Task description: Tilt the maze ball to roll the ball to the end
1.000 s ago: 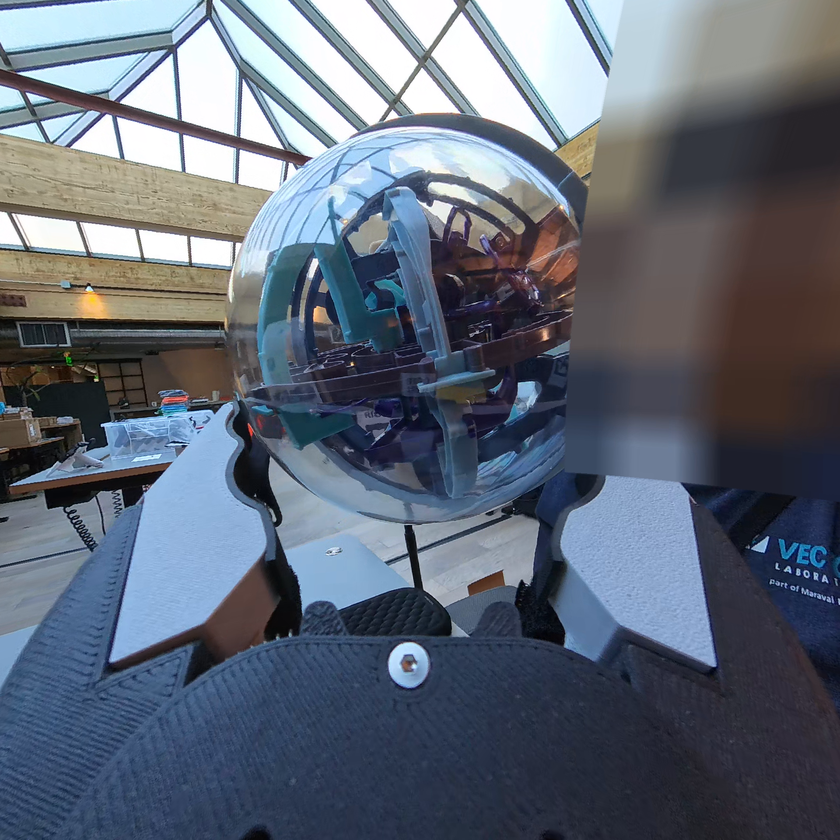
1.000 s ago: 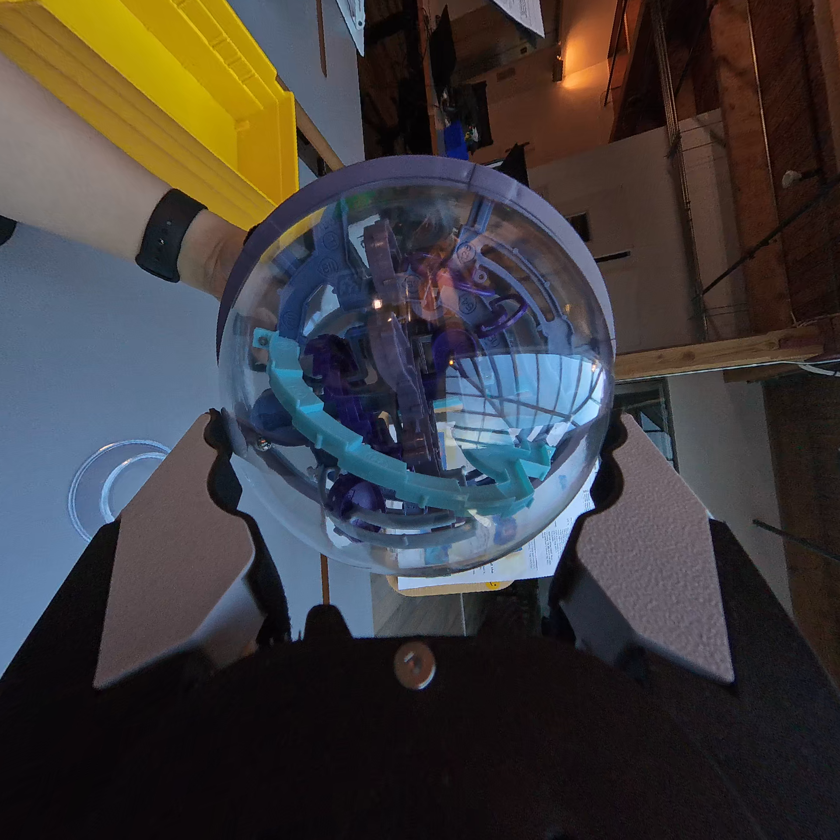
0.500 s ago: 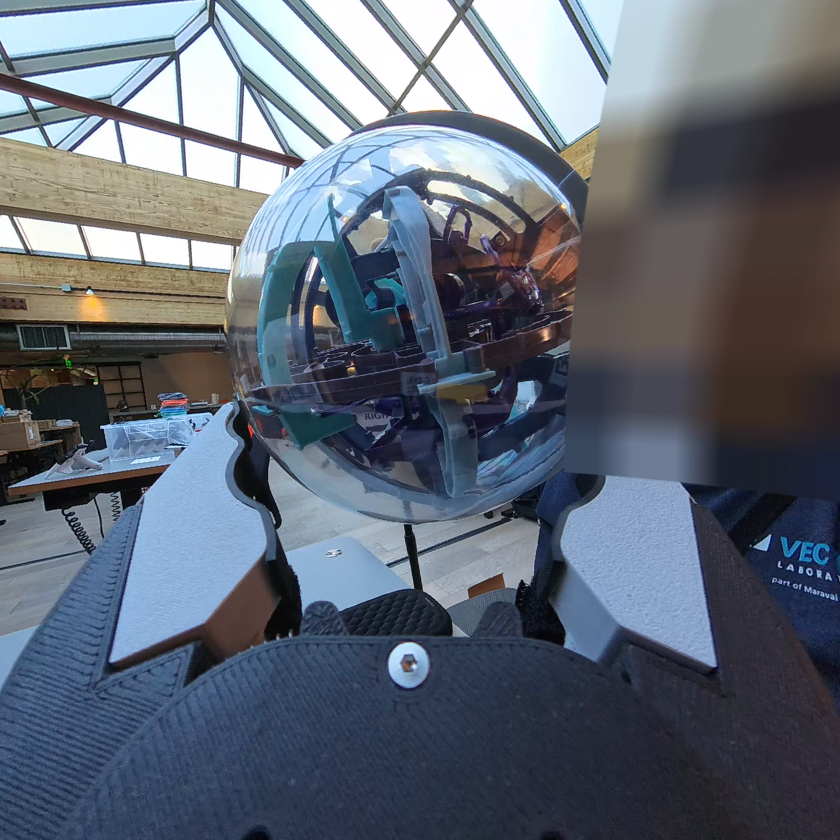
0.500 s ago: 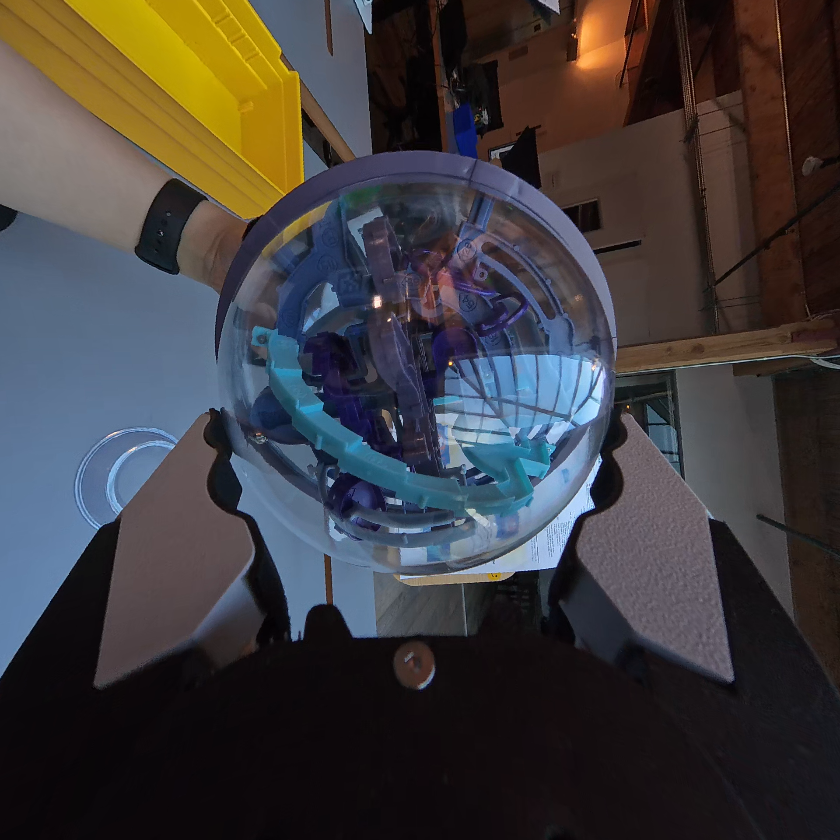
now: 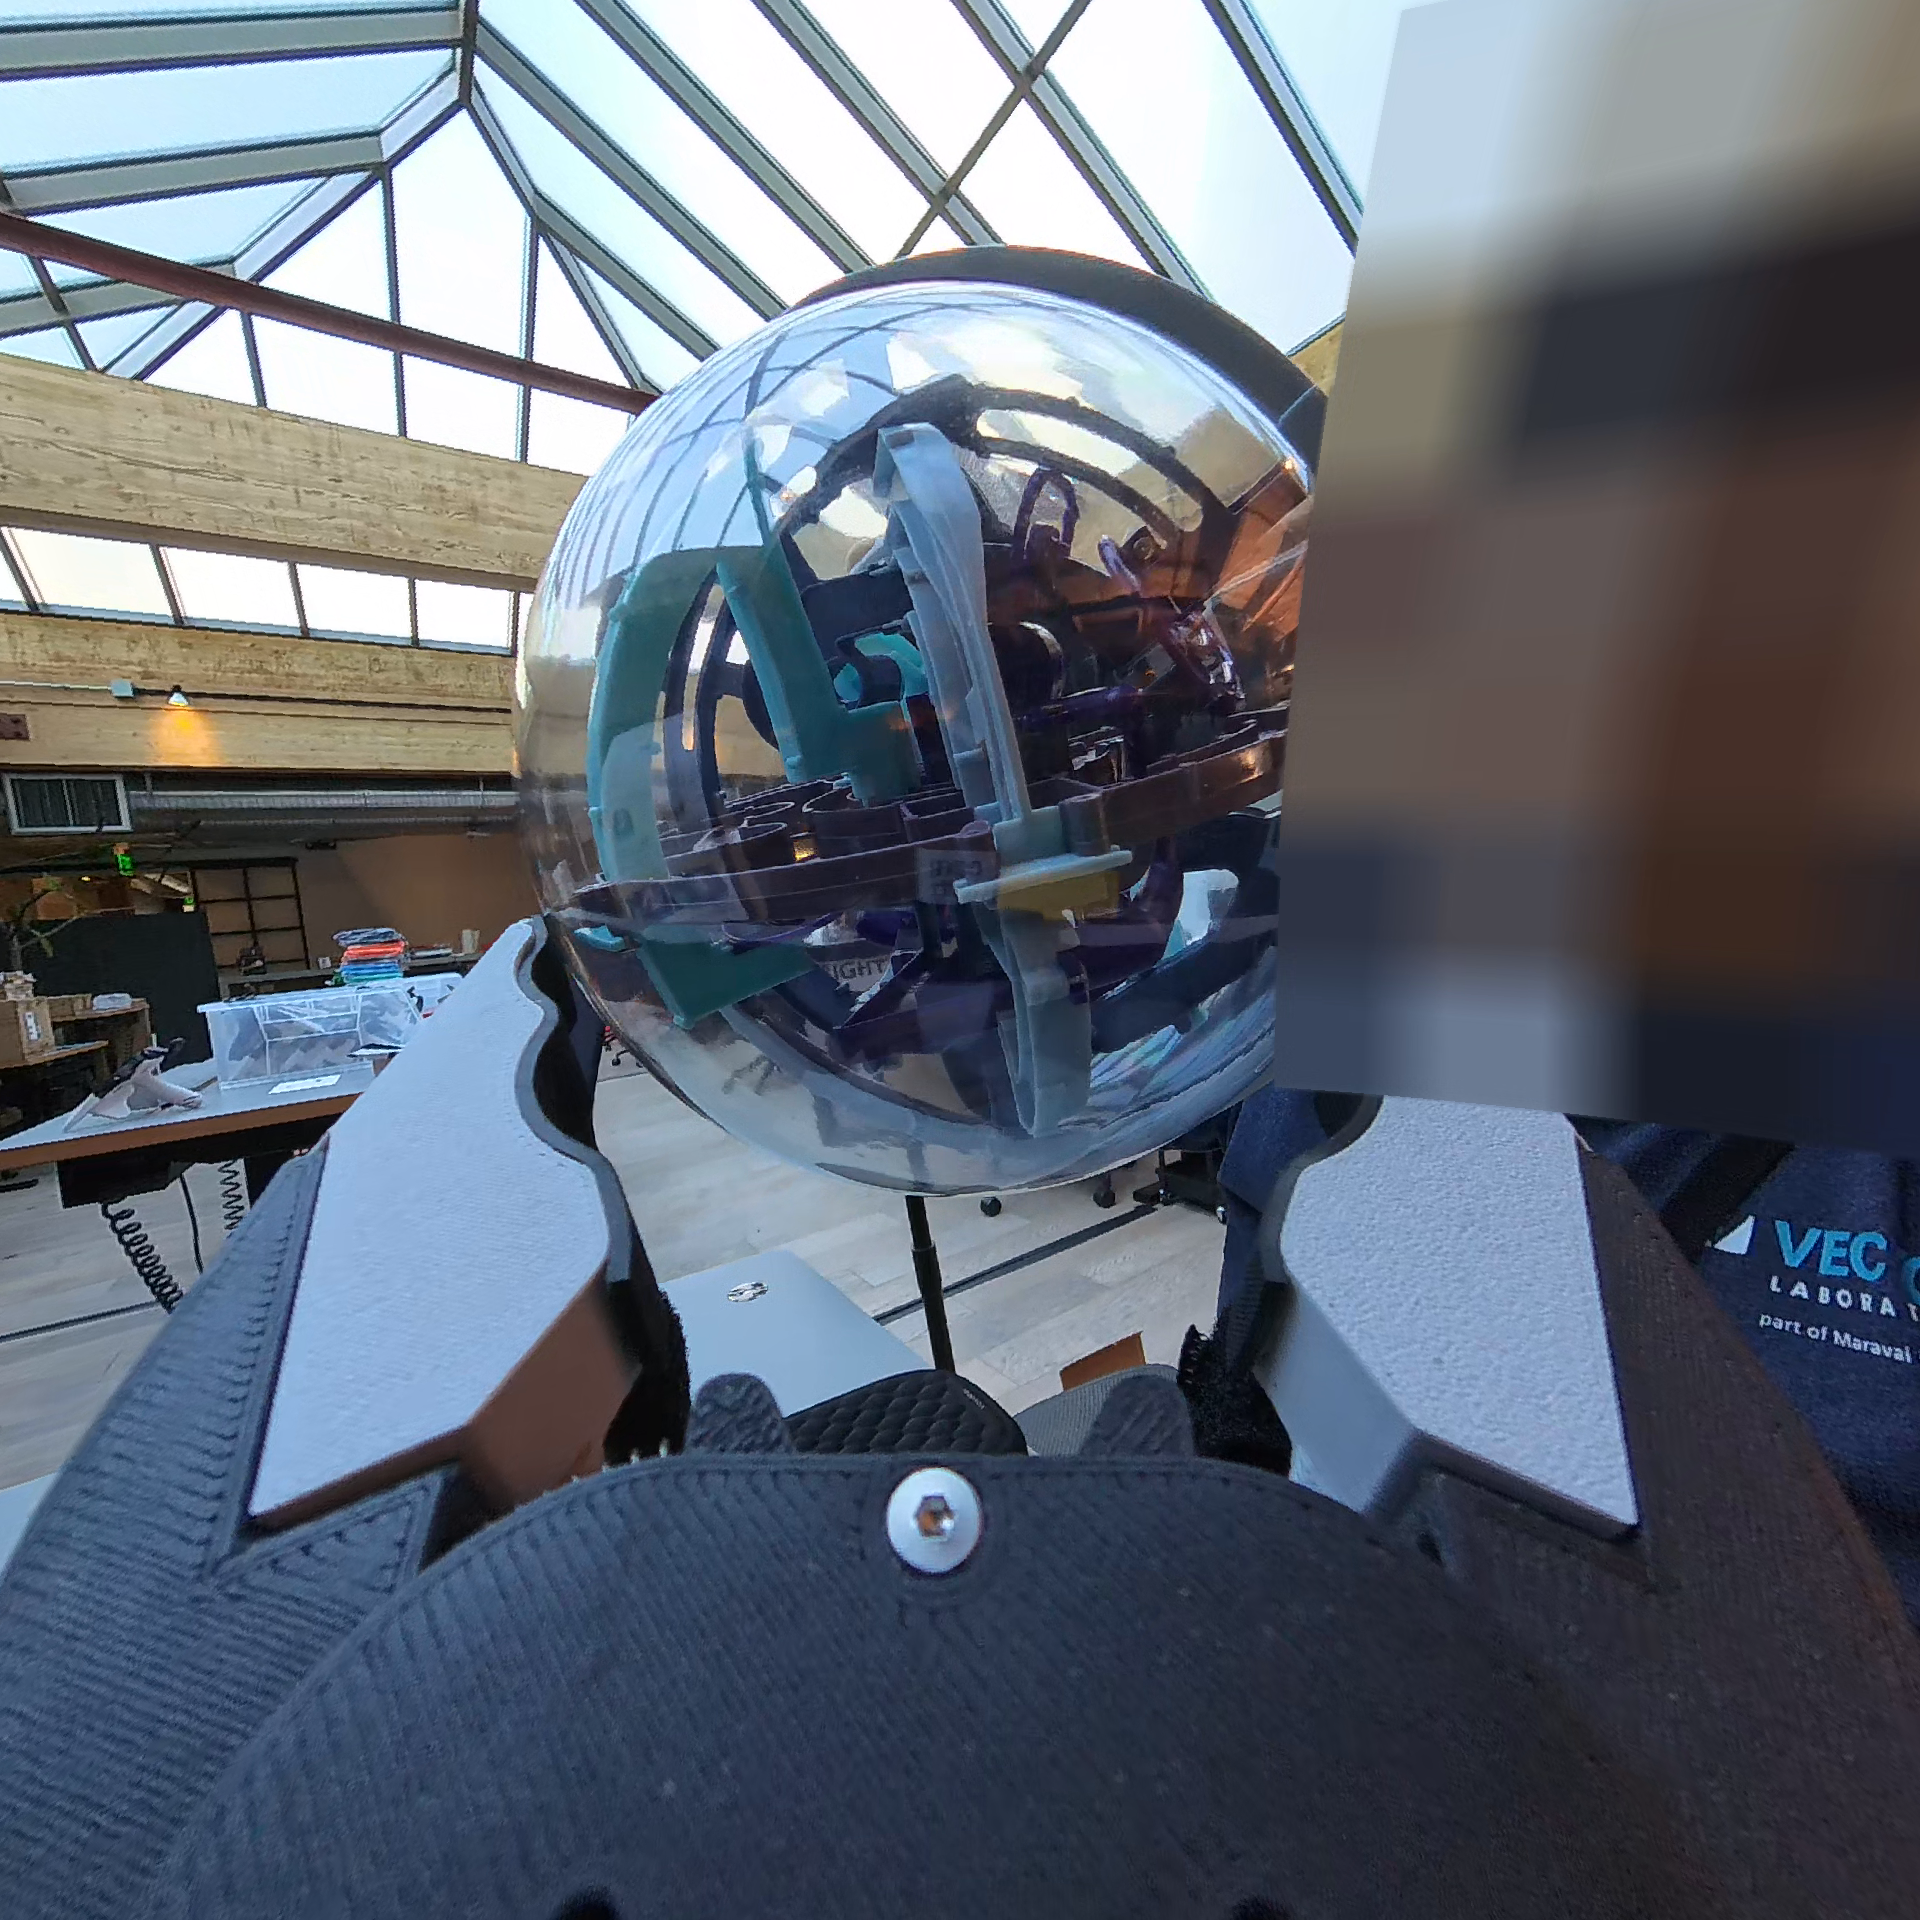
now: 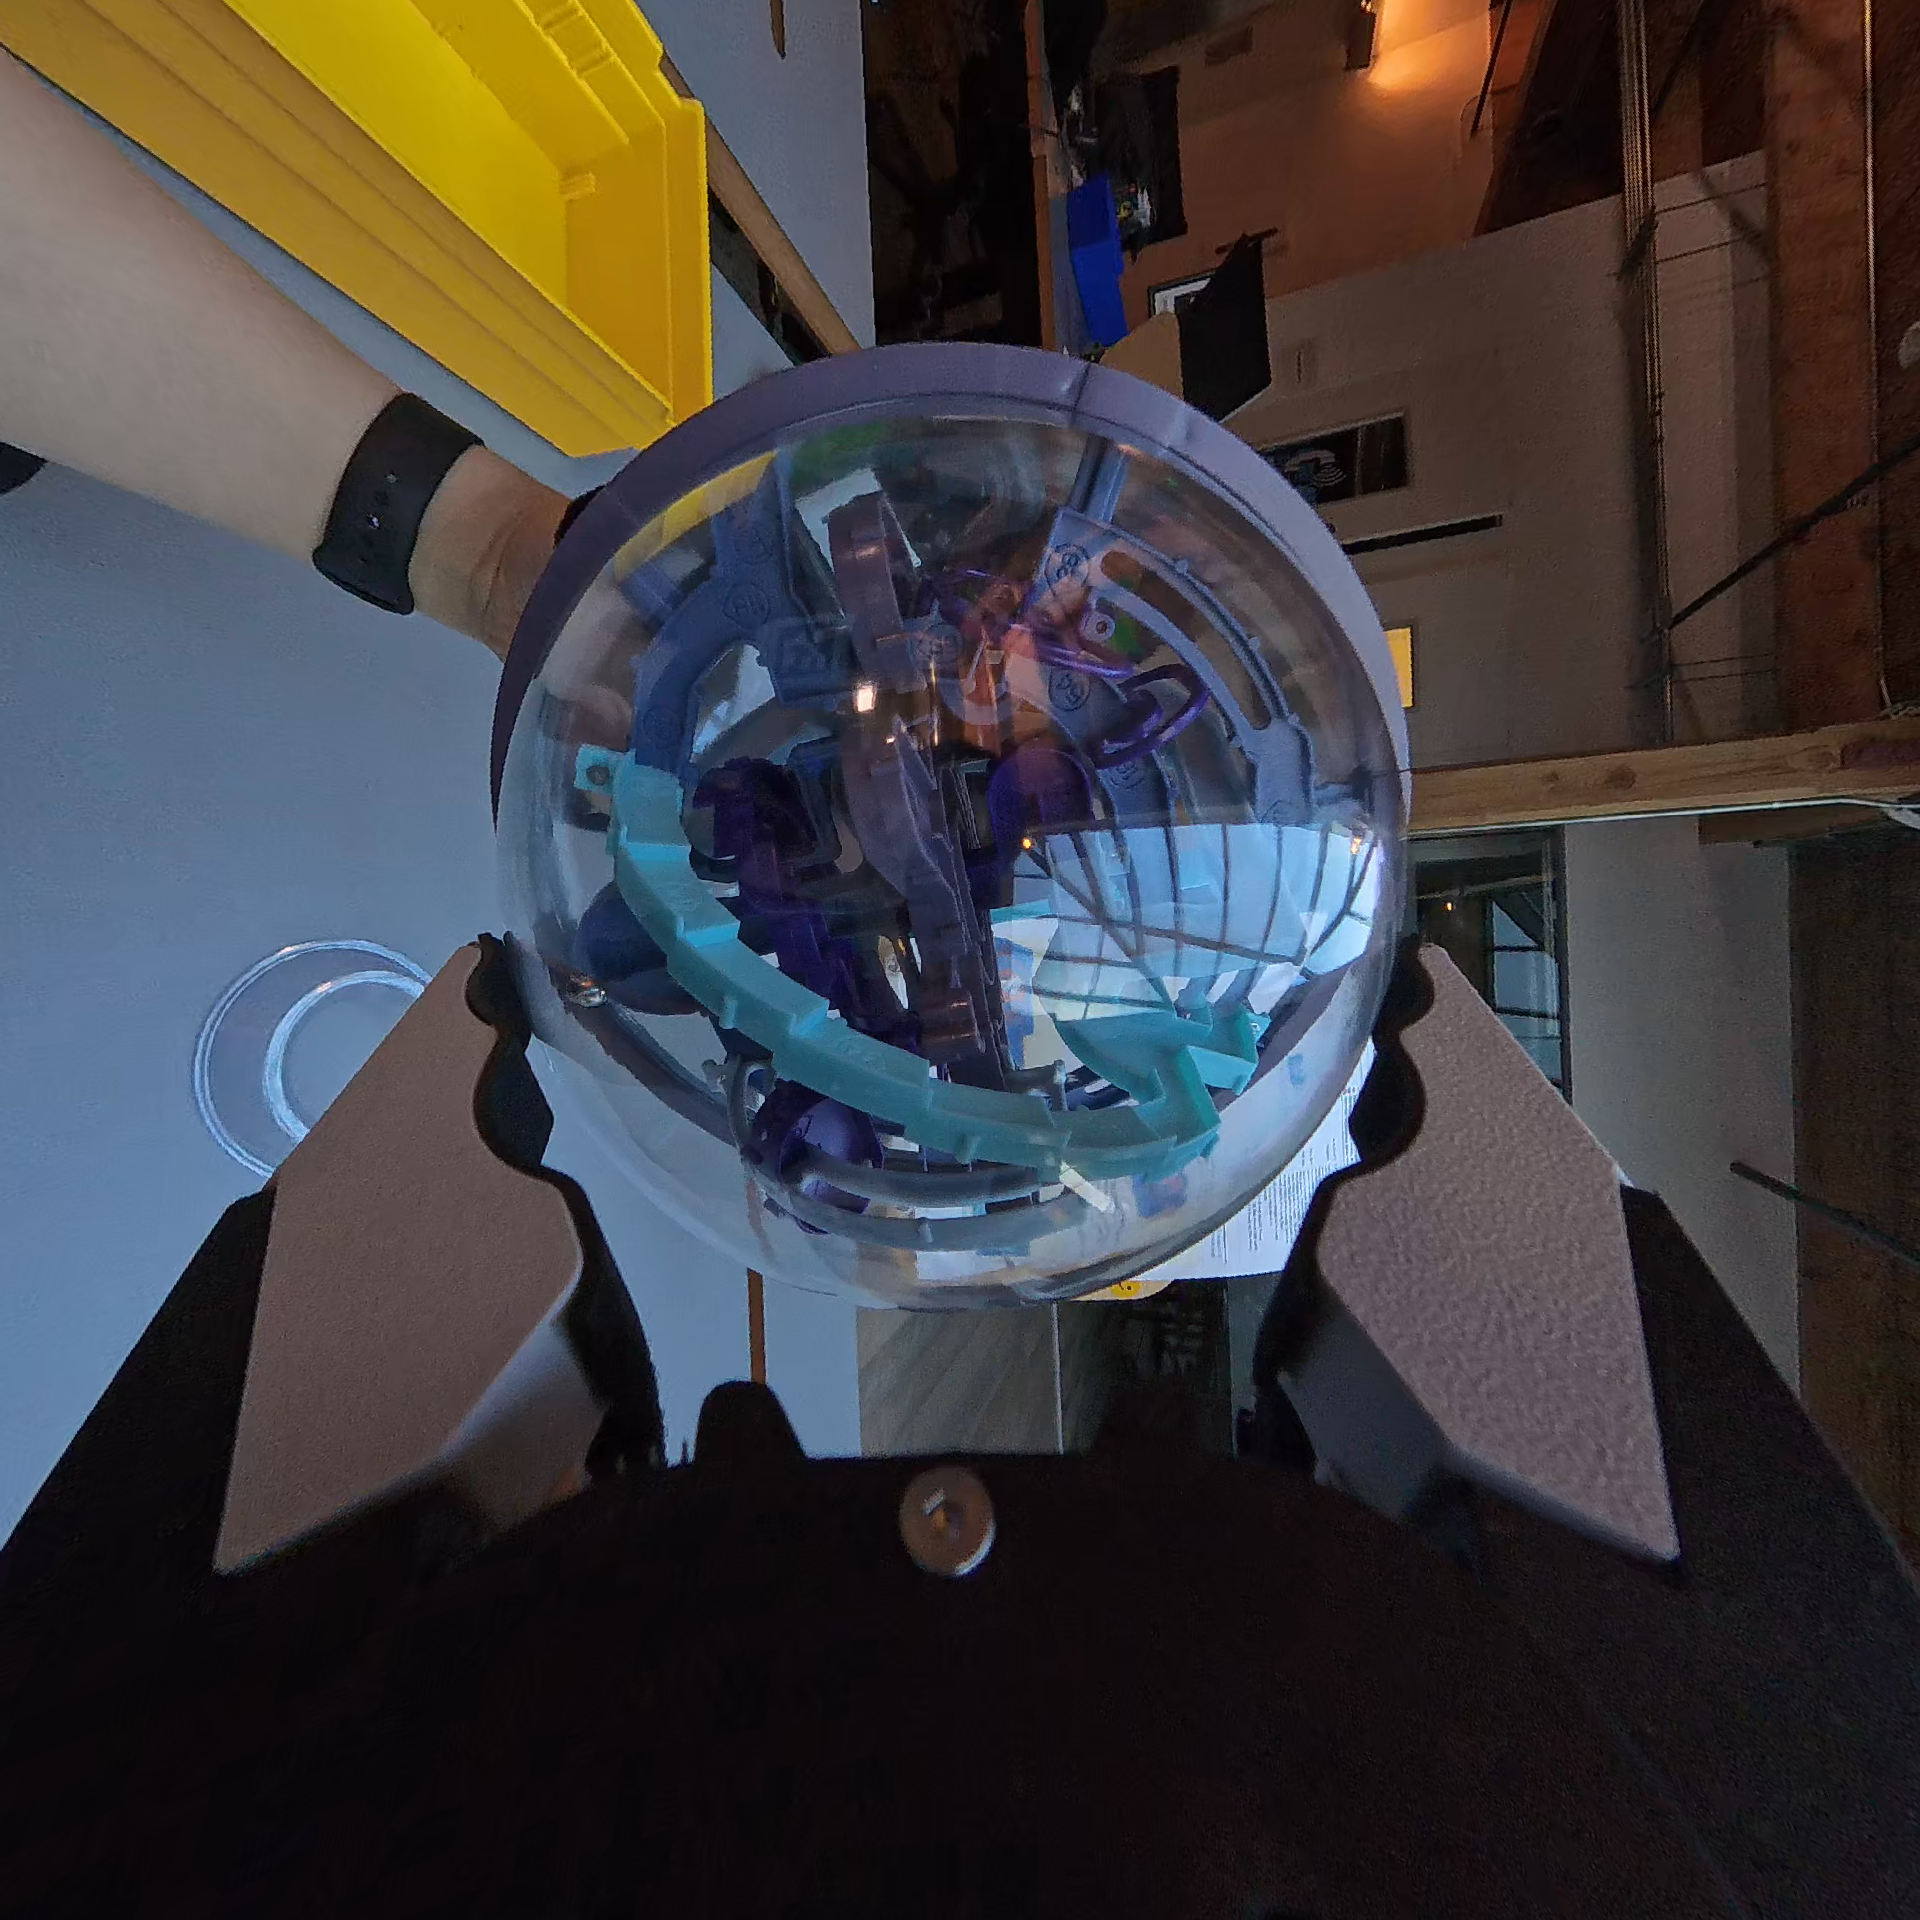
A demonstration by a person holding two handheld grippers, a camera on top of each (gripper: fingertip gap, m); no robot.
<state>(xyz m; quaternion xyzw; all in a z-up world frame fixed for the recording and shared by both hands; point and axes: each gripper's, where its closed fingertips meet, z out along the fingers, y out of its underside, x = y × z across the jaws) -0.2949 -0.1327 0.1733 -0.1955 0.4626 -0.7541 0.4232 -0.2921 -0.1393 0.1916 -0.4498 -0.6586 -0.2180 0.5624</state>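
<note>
The maze ball (image 5: pixel 914 748) is a clear sphere with teal, purple and brown tracks inside. It is held up in the air between both grippers. My left gripper (image 5: pixel 935 1039) is shut on it, with the fingers pressed on its lower sides. In the right wrist view the maze ball (image 6: pixel 951 821) fills the centre, and my right gripper (image 6: pixel 951 956) is shut on it the same way. A small shiny bead (image 6: pixel 587 997) sits inside by the left finger; I cannot tell if it is the rolling ball.
A yellow bin (image 6: pixel 468 208) and a clear round dish (image 6: pixel 301 1039) sit on the grey table (image 6: pixel 156 831). A forearm with a black wristband (image 6: pixel 384 499) reaches behind the ball. A person in a dark shirt (image 5: pixel 1818 1299) is close on the right.
In the right wrist view the background has shifted a little, so the ball and grippers have tilted slightly. The grip on the ball is unchanged. The left wrist view is almost the same.
</note>
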